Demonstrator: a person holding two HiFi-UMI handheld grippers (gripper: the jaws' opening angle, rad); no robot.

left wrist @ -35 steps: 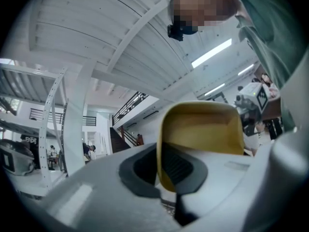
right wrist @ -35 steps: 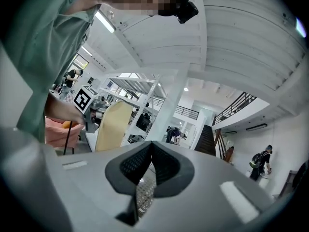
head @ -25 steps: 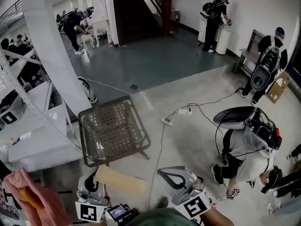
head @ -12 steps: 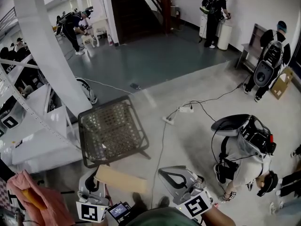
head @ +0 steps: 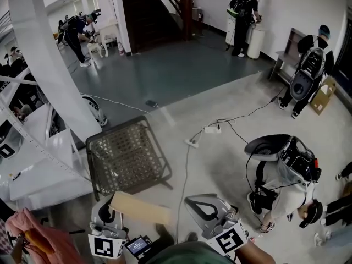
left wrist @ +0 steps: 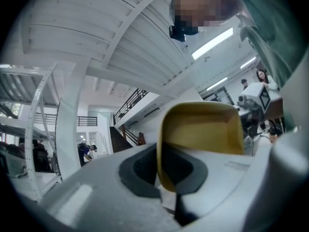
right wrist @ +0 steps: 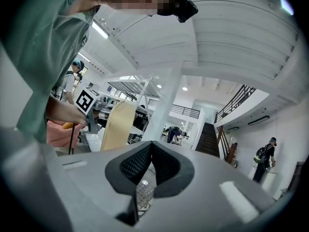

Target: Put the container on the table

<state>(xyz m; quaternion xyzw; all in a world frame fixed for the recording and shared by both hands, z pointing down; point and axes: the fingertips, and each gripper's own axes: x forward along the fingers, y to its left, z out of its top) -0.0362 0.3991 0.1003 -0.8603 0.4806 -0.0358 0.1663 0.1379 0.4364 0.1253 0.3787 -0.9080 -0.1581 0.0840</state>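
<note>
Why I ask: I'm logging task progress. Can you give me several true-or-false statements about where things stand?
1. The left gripper is shut on the container. True.
2. The container rests on the table. False: it is held in the air, short of the table, on the person's side.
3. The right gripper grips a second container. False: its jaws are together with nothing between them.
4. A power strip lies on the floor to the right of the table. True.

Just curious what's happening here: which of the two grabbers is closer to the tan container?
Left. The left gripper is clamped on the rim of the container. The right gripper is off to its right, apart from it, closed on nothing.
</note>
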